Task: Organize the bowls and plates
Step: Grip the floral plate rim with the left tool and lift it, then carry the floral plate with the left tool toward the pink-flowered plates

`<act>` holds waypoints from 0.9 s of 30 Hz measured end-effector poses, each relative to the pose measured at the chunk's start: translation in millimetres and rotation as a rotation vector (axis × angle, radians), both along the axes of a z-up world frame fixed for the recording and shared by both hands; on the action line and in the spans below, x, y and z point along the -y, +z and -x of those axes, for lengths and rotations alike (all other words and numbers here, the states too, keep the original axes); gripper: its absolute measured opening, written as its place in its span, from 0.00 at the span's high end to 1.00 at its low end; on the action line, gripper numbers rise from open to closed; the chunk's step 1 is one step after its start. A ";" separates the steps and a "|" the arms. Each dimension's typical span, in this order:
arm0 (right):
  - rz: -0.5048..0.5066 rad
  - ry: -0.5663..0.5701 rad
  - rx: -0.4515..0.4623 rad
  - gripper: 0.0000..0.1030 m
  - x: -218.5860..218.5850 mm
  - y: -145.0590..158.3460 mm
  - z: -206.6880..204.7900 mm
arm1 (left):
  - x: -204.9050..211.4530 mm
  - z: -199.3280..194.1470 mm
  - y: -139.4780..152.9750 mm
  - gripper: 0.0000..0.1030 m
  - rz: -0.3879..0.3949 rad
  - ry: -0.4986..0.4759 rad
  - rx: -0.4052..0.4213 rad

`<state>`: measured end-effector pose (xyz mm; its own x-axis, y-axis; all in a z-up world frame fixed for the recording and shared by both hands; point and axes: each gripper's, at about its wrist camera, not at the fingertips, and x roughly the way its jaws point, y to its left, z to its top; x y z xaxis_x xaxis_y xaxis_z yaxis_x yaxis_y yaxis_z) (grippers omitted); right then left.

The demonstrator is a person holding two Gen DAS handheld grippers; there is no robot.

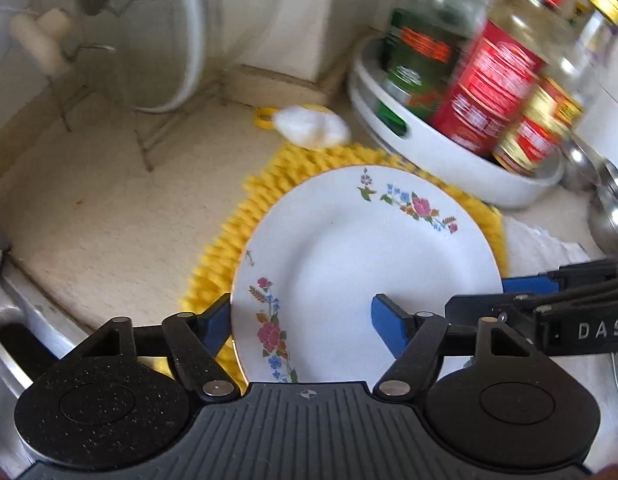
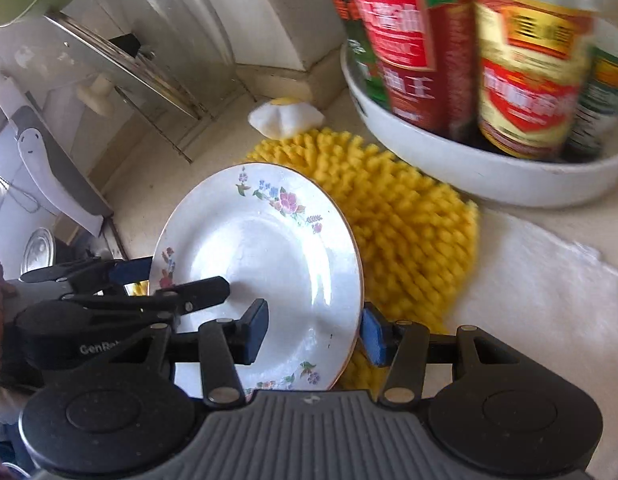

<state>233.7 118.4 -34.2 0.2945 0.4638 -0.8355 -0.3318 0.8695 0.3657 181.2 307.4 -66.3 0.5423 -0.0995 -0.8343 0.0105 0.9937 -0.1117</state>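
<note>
- Plate, white china with floral sprays and a thin gold rim (image 1: 365,268), sits at frame centre in both wrist views, tilted, held between the two tools over a shaggy yellow chenille mat (image 2: 405,232).
- Left gripper (image 1: 305,320): blue pads (image 1: 389,330) straddle the plate's left rim, one pad on the face, the other behind the edge. Reads as pinching the rim; actual contact can't be confirmed.
- Right gripper (image 2: 315,332): same arrangement on the opposite rim, one blue pad on the face, one outside the gold edge. Looks clamped on the plate.
- Judgement: a two-sided hold makes sense, since glazed china is slick and a single edge pinch would let it swing. Opposed grips control the tilt.
- Each gripper shows in the other's view, at right edge of the left view and left edge of the right view, so they face each other across the plate.
- Surface: speckled beige stone counter (image 1: 109,216), some crumbs or stains.
- White folded cloth (image 2: 541,292) lies lower right in the right view, beside the mat.
- White round tray of condiment bottles and tins (image 2: 489,176) upper right, close to the plate: collision risk if the plate swings that way.
- Small white-and-yellow egg-shaped plush (image 2: 285,118) sits behind the mat.
- Wire rack with a large glass lid (image 1: 157,40) upper left, against the tiled wall; a plausible destination, just a guess.
- Steel bowls (image 1: 613,208) at the right edge of the left view.
- Motion blur on the bottles; labels unreadable.
</note>
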 end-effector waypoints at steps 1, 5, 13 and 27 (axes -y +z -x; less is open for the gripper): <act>0.003 -0.008 -0.002 0.35 4.8 -2.6 -0.4 | 2.7 -0.5 -3.8 0.22 0.011 -0.017 -0.009; -0.011 -0.035 -0.012 0.35 22.3 -7.9 3.8 | 7.6 -2.0 -12.7 0.28 -0.003 -0.043 -0.018; 0.005 0.015 0.041 0.35 9.9 -21.6 14.2 | 15.0 1.9 -15.3 0.21 -0.027 -0.104 0.012; -0.014 -0.082 0.004 0.37 42.1 -12.1 29.6 | 35.5 12.3 5.6 0.30 -0.009 -0.135 0.025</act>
<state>204.2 76.2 -46.3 0.3348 0.4501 -0.8278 -0.2614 0.8884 0.3773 168.9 271.8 -60.7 0.5451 -0.1659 -0.8218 0.1471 0.9839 -0.1011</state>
